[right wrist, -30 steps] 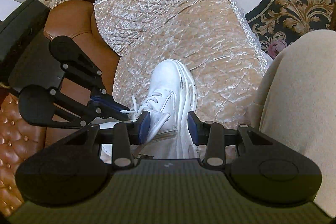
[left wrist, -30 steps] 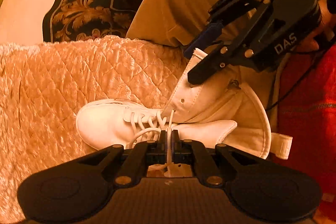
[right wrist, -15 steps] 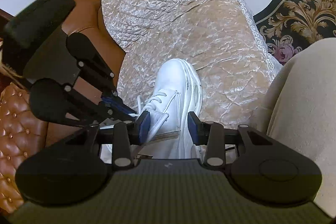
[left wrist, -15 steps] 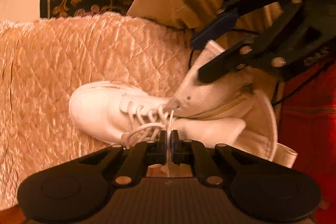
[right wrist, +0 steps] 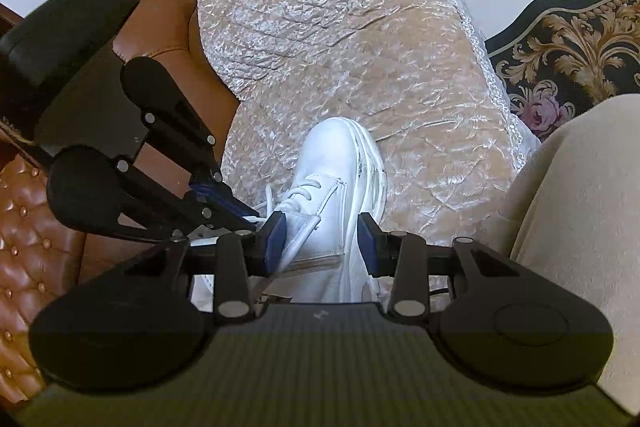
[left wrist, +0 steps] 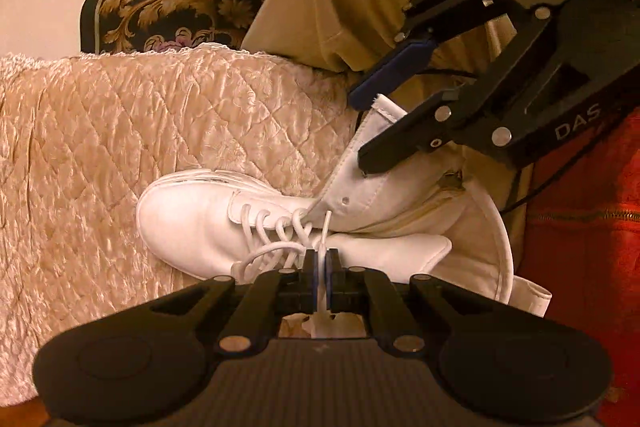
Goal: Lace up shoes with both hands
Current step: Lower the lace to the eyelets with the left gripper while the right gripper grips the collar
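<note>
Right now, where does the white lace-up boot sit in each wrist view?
Left wrist view: the white lace-up boot lies centre frame, toe pointing left, above the left gripper.
Right wrist view: it stands lower centre, toe pointing up, between the right gripper fingers.
Shared landmark: the quilted beige cushion cover beneath it.

Quilted cover [right wrist: 340,27] over brown leather sofa [right wrist: 24,227]; floral rug [right wrist: 568,59].

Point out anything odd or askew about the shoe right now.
The white high-top shoe lies on its side on the quilted cover, not upright. Only its lower eyelets are laced; the upper flap is splayed open, held by the right gripper. The left gripper pinches the loose lace. No visible damage.
</note>
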